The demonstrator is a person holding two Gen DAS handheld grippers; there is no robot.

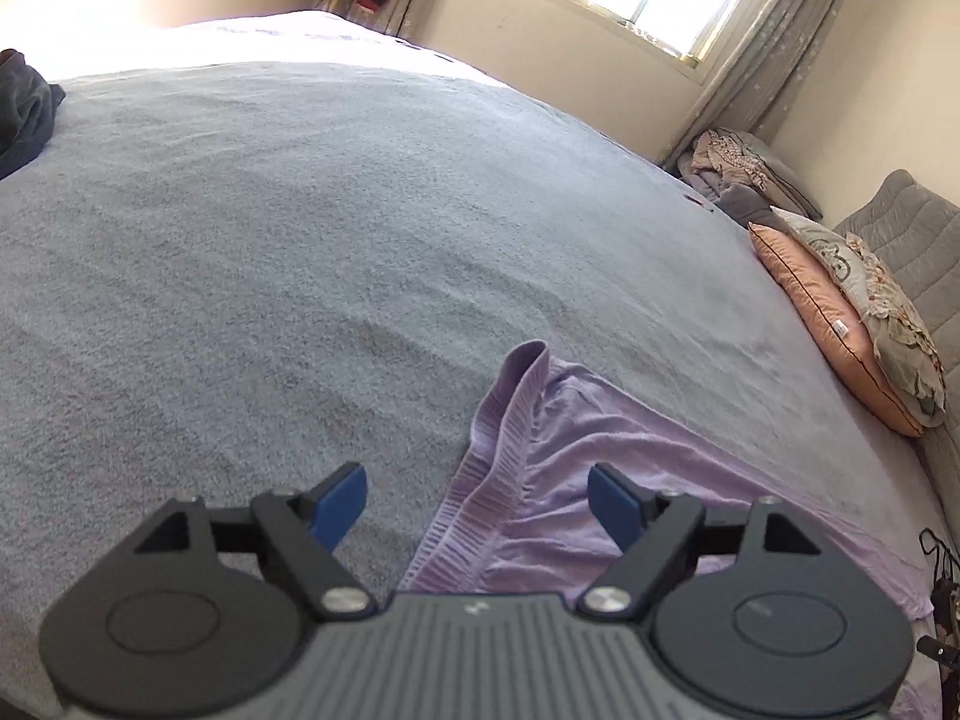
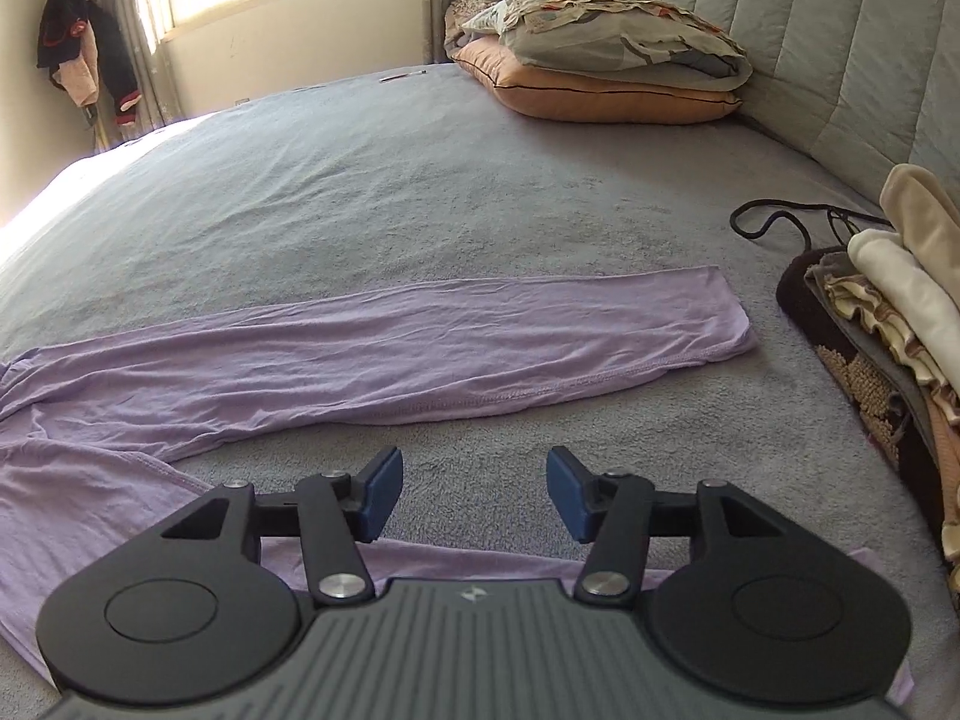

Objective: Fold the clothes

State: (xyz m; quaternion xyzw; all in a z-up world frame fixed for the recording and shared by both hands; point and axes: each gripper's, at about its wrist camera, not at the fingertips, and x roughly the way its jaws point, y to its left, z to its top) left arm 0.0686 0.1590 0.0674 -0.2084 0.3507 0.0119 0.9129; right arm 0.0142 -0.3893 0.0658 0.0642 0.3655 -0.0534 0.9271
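Now | left gripper (image 1: 477, 501): jaws wide apart, nothing pinched, above the ribbed waistband of the lilac trousers (image 1: 630, 450) | right gripper (image 2: 474, 492): jaws apart, empty, over bare grey bed (image 2: 420, 192) | trousers: spread flat on bed, one leg (image 2: 420, 342) stretched toward folded clothes pile (image 2: 900, 312).

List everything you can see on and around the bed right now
trousers: one, lilac, spread on the bed, waistband at the left gripper
blanket: one, grey, covering the bed
pillows: two, orange under grey, by the headboard
folded clothes: one pile, cream and brown, right edge
cord: one, black, beside the pile
dark garment: one, far left
left gripper: open, empty
right gripper: open, empty
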